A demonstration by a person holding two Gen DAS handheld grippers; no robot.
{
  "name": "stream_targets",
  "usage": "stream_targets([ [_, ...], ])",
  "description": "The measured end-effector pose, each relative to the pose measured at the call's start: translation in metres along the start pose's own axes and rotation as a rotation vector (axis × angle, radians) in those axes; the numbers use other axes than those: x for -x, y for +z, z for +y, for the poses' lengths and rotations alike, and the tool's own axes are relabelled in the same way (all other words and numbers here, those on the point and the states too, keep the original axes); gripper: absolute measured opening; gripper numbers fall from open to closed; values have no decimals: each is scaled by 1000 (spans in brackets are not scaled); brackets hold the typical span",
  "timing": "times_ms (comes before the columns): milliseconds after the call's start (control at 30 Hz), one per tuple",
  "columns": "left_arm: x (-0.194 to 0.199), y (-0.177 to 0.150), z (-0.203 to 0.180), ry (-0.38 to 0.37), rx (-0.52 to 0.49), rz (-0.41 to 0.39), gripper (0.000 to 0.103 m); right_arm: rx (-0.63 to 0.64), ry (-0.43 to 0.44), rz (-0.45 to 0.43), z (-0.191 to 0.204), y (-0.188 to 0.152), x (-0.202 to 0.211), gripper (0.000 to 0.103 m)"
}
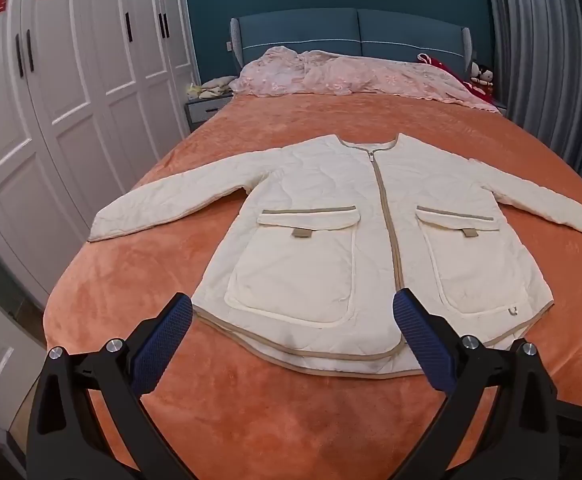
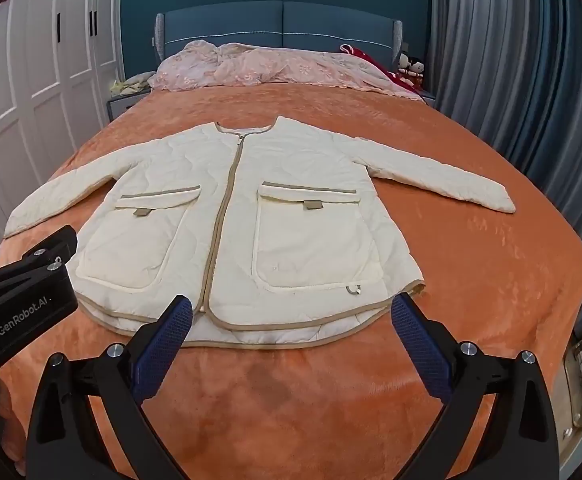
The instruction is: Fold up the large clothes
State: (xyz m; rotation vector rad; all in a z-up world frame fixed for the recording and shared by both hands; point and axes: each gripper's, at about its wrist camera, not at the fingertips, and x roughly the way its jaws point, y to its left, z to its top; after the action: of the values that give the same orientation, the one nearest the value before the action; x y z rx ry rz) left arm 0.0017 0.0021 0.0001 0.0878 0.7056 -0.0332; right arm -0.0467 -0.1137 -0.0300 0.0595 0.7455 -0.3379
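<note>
The cream quilted jacket (image 1: 331,216) lay flat and face up on the orange bedspread (image 1: 251,420), zipped to the collar, collar toward the blue headboard (image 1: 351,36) and tan-bound hem toward me. Both sleeves were spread outward — the one on the wardrobe side ended well short of the bed's edge, the one on the curtain side reached nearer its edge. A broad band of bare spread ran between the hem and me, and more lay open beyond the collar up to the rumpled pink cover (image 1: 351,76). White wardrobe doors (image 1: 71,80) closed in one side, grey curtains (image 2: 511,60) the other.

Near the hem the jacket's layers overlapped, and I could not make out how they lay. The bed's near edge was cut off below both views. Small things on the nightstand and beside the pillows were too small to tell.

My left claw (image 1: 293,340) hung over the hem on the wardrobe side, tilted downward, its blue pads (image 1: 163,344) spread wide with nothing between them. My right claw (image 2: 291,340) did the same on the curtain side — wide, empty, apart from the cloth. In the right view my left claw's black body showed just beside it.
</note>
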Motion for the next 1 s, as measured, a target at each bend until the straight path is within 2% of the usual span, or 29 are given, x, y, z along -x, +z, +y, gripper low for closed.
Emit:
stream_targets([
  [133,4,-2,2,18,0,-5,98,-6,2,5,0,-1,0,98],
  [233,-2,-1,6,22,4,24,98,-7,0,8,3,-3,1,98],
  [1000,-2,-9,2,70,-14,19,98,-17,-2,16,-4,-3,1,98],
])
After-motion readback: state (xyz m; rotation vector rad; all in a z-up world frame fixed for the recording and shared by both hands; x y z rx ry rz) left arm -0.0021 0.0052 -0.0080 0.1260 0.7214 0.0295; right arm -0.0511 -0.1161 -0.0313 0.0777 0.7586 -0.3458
